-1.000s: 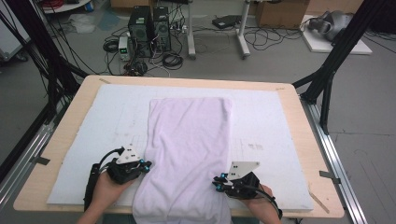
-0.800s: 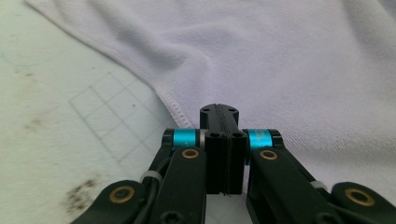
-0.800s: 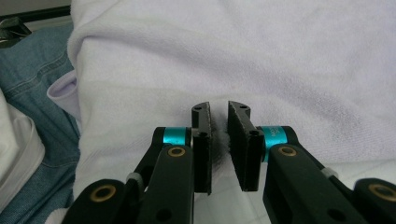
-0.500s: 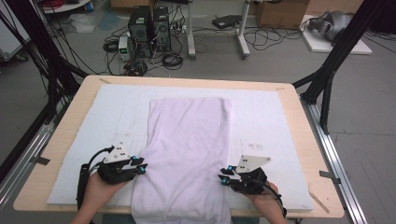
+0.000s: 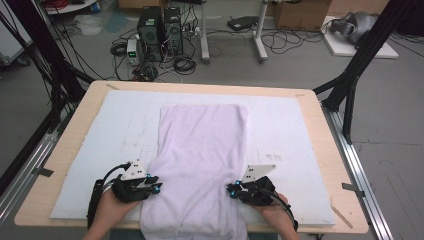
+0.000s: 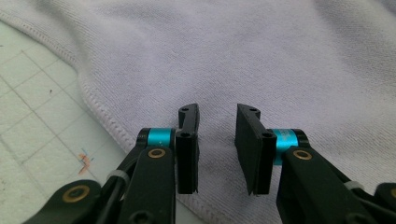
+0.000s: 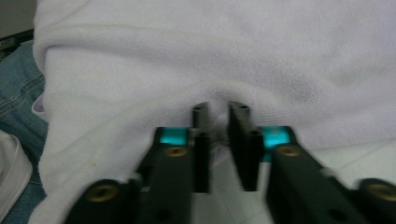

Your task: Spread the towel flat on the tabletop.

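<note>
Lavender towel [image 5: 200, 160] lies lengthwise on the white mat [image 5: 295, 130], near end draped over the bench [image 5: 65, 145] edge.

My left hand-held gripper [image 6: 217, 140] stands apart above the hem. My right hand-held gripper [image 7: 219, 135] has just been closing, pinching the bunched towel edge; the high view hides that pinch.

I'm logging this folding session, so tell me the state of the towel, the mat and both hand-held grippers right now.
Pale lilac terry towel: spread flat lengthwise, near end hanging over the table edge.
White gridded mat: lying flat under the towel.
Left hand-held gripper: jaws apart over the towel's left edge, nothing pinched; they have just been opening.
Right hand-held gripper: jaws have just been closing, narrow gap, towel's right edge bunched between them.
</note>
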Available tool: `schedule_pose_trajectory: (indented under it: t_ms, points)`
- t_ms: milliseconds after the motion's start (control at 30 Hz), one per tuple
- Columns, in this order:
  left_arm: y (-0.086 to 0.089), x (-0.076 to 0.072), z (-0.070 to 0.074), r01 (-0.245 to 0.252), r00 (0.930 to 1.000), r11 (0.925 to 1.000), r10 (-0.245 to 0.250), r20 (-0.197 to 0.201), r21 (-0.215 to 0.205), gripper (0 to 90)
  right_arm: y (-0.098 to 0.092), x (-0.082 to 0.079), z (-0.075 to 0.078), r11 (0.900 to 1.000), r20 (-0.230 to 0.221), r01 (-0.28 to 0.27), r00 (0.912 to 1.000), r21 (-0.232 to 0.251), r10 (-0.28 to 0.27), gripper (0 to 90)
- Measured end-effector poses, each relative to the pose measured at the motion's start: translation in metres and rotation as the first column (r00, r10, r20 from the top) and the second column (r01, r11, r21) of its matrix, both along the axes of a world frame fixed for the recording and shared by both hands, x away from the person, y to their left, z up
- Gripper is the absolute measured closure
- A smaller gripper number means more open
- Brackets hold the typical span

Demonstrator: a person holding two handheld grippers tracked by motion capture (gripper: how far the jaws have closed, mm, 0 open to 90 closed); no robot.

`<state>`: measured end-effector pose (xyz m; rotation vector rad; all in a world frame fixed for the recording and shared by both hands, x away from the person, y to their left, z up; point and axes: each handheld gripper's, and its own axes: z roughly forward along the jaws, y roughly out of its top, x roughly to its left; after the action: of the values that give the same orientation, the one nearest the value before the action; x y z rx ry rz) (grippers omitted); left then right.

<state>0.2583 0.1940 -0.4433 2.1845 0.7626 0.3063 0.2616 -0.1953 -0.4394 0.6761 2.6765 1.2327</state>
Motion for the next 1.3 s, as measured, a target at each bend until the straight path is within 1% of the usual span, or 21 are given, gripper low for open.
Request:
schedule_pose_trajectory:
  t_ms: [67, 167, 200, 233, 333, 400, 467, 567, 600, 633, 667, 700, 733, 833, 900, 967, 1033, 1100, 1200, 1267, 1300]
  points:
    - [0.0, 0.0, 0.0, 0.0, 1.0, 1.0, 0.0, -0.003, -0.002, 70.5, -0.002, 0.0, 0.007, 1.0, 0.011, 0.008, 0.9999, 0.001, -0.008, 85.2]
    - [0.0, 0.0, 0.0, -0.003, 1.0, 1.0, 0.003, 0.002, -0.002, 70.7, 0.001, 0.0, 0.023, 1.0, 0.035, 0.01, 0.9993, 0.028, -0.011, 85.1]
    - [0.0, 0.0, 0.0, -0.003, 1.0, 1.0, 0.003, 0.002, -0.002, 70.8, 0.004, 0.002, 0.029, 0.999, 0.045, 0.0, 0.999, 0.035, -0.002, 85.0]
    - [0.0, 0.0, 0.0, -0.002, 1.0, 1.0, 0.002, 0.001, -0.004, 70.8, 0.009, 0.004, 0.034, 0.999, 0.052, -0.013, 0.9986, 0.039, 0.011, 84.9]
    - [0.0, 0.0, -0.001, -0.007, 1.0, 0.9999, 0.007, 0.002, -0.009, 70.8, 0.034, 0.014, 0.041, 0.999, 0.069, -0.051, 0.9963, 0.01, 0.051, 84.9]
    - [0.001, 0.0, -0.001, -0.005, 1.0, 0.9999, 0.005, -0.001, -0.012, 70.8, 0.053, 0.022, 0.037, 0.996, 0.07, -0.086, 0.9937, -0.021, 0.087, 85.0]
    - [0.001, 0.001, -0.001, -0.002, 1.0, 0.9999, 0.002, -0.003, -0.011, 70.8, 0.072, 0.028, 0.027, 0.992, 0.051, -0.105, 0.9928, -0.064, 0.108, 85.1]
    - [0.001, 0.001, -0.001, -0.003, 1.0, 0.9999, 0.003, -0.005, -0.016, 70.8, 0.09, 0.032, 0.01, 0.98, 0.026, -0.128, 0.9907, -0.151, 0.134, 85.1]
    - [0.001, 0.001, -0.001, -0.003, 1.0, 0.9998, 0.003, -0.005, -0.017, 70.8, 0.092, 0.032, 0.007, 0.98, 0.032, -0.134, 0.9896, -0.147, 0.14, 84.7]
    - [0.001, 0.001, -0.001, -0.004, 1.0, 0.9998, 0.004, -0.005, -0.019, 70.7, 0.092, 0.032, 0.009, 0.98, 0.03, -0.136, 0.9895, -0.145, 0.141, 83.6]
    - [0.002, 0.001, -0.002, -0.002, 1.0, 0.9998, 0.002, -0.005, -0.019, 70.7, 0.09, 0.031, 0.011, 0.981, 0.032, -0.134, 0.9897, -0.138, 0.139, 79.5]
    - [0.002, 0.001, -0.002, -0.003, 1.0, 0.9998, 0.003, -0.005, -0.02, 70.7, 0.086, 0.031, 0.013, 0.985, 0.035, -0.122, 0.9913, -0.123, 0.127, 72.7]
    - [0.002, 0.001, -0.002, -0.004, 1.0, 0.9998, 0.003, -0.005, -0.022, 70.7, 0.081, 0.03, 0.017, 0.988, 0.041, -0.113, 0.9923, -0.104, 0.117, 71.6]
    - [0.002, 0.001, -0.002, -0.008, 1.0, 0.9996, 0.008, -0.004, -0.028, 70.7, 0.062, 0.023, 0.028, 0.996, 0.089, -0.077, 0.9928, -0.043, 0.081, 70.5]
    - [0.002, 0.001, -0.002, -0.007, 1.0, 0.9996, 0.007, -0.005, -0.028, 70.7, 0.047, 0.019, 0.032, 0.999, 0.107, -0.046, 0.9931, -0.022, 0.048, 71.1]
    - [0.002, 0.001, -0.003, -0.009, 0.9999, 0.9994, 0.009, -0.005, -0.033, 70.7, 0.033, 0.017, 0.03, 1.0, 0.097, -0.016, 0.9952, -0.01, 0.017, 72.0]
    - [0.002, 0.001, -0.003, -0.01, 0.9999, 0.9994, 0.01, -0.005, -0.034, 70.7, 0.026, 0.016, 0.024, 1.0, 0.076, -0.01, 0.997, -0.009, 0.01, 71.9]
    - [0.002, 0.001, -0.003, -0.009, 0.9999, 0.9994, 0.009, -0.005, -0.035, 70.7, 0.027, 0.013, 0.018, 0.999, 0.066, -0.032, 0.9973, -0.014, 0.032, 69.1]
    - [0.003, 0.001, -0.003, -0.007, 1.0, 0.9994, 0.007, -0.007, -0.033, 70.7, 0.036, 0.011, 0.015, 0.998, 0.07, -0.058, 0.9958, -0.017, 0.059, 66.8]
    - [0.002, 0.001, -0.003, -0.006, 1.0, 0.9995, 0.005, -0.005, -0.032, 70.7, 0.044, 0.013, 0.012, 0.997, 0.076, -0.072, 0.9944, -0.032, 0.074, 67.4]
    - [0.002, 0.001, -0.003, -0.006, 1.0, 0.9994, 0.006, -0.004, -0.033, 70.7, 0.048, 0.015, 0.01, 0.996, 0.073, -0.076, 0.9942, -0.052, 0.079, 70.4]
